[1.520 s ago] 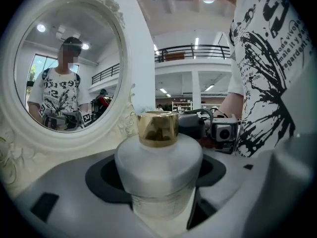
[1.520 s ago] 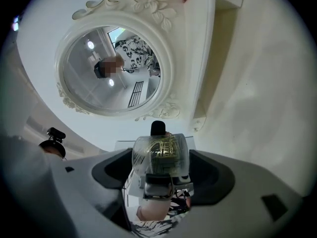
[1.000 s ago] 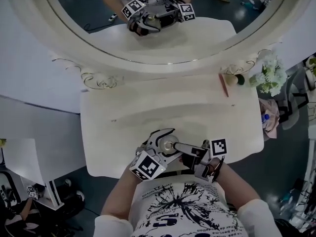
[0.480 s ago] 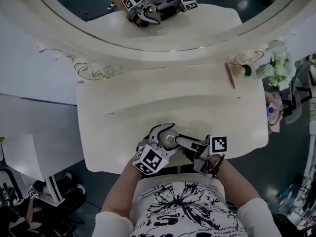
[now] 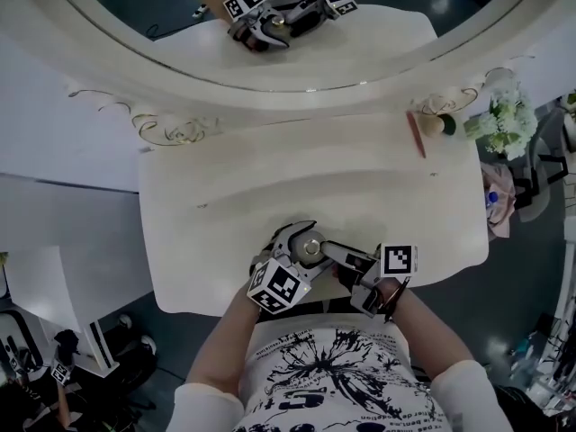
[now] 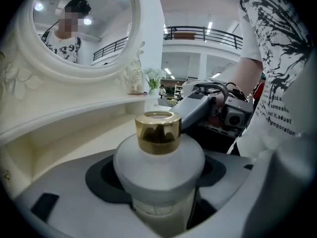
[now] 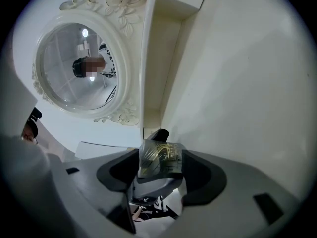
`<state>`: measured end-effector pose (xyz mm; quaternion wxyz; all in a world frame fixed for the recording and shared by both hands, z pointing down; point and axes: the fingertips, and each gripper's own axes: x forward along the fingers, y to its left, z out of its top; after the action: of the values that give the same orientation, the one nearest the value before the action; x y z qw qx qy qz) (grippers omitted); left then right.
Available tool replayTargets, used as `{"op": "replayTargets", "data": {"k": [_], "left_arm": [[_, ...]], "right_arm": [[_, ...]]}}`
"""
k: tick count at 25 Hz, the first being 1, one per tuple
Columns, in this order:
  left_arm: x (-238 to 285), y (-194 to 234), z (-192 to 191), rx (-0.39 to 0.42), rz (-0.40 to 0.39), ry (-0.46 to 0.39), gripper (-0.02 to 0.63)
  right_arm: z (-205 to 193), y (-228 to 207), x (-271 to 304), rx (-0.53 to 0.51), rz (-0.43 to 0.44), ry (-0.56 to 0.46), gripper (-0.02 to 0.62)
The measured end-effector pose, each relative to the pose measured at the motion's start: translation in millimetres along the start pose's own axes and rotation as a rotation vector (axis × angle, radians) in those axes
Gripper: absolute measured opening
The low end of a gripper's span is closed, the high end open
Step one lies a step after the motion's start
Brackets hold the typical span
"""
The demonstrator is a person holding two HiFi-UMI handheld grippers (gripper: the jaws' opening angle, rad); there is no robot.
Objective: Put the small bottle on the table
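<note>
Two grippers meet on one small bottle (image 6: 158, 175), a frosted white one with a gold cap (image 6: 158, 133), held upright at the 6 o'clock edge of the cream dressing table (image 5: 315, 178), just in front of the person. The left gripper (image 5: 300, 239) is clamped round the bottle's body. The right gripper (image 5: 326, 250) reaches in from 4 o'clock; its jaws have just been closing, the cap stands between them, and the pads look to be touching both its sides. Whether the bottle's base rests on the table is hidden by the jaws. Risks, as I judge them: two grips pulling differently could tilt the bottle or twist the cap loose, letting go before the base is down could topple it, and a nudge towards 6 o'clock could send it off the table's edge.
</note>
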<state>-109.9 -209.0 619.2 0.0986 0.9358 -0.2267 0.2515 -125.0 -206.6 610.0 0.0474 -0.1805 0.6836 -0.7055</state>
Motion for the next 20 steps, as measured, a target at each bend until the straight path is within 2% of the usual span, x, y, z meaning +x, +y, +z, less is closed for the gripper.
{"op": "replayTargets", "data": {"k": [8,12,14,17,20], "left_arm": [[1.6,-4.5,-0.4,0.032,-0.016,0.006,0.353],[1.2,-5.6,-0.5,0.02,-0.015,0.003,0.353],[-0.7,-4.3,0.7,0.004,0.001,-0.005,0.354],[-8.5,-1.4,11.0,-0.012,0.044,-0.049,0.353],[-18.2,-2.5,22.8,0.027,0.078,-0.059,0.353]], "right_arm": [[-3.3,4.3,1.2,-0.029,0.024,0.014,0.273],[-6.0,-5.4,-3.9,-0.007,-0.036,0.007,0.265],[-5.2,0.8,-1.6,-0.028,-0.014,0.008,0.258],[-1.6,9.3,-5.3,-0.036,-0.002,-0.025,0.198],[10.3,27.9,-15.7,-0.103,0.02,-0.115,0.132]]}}
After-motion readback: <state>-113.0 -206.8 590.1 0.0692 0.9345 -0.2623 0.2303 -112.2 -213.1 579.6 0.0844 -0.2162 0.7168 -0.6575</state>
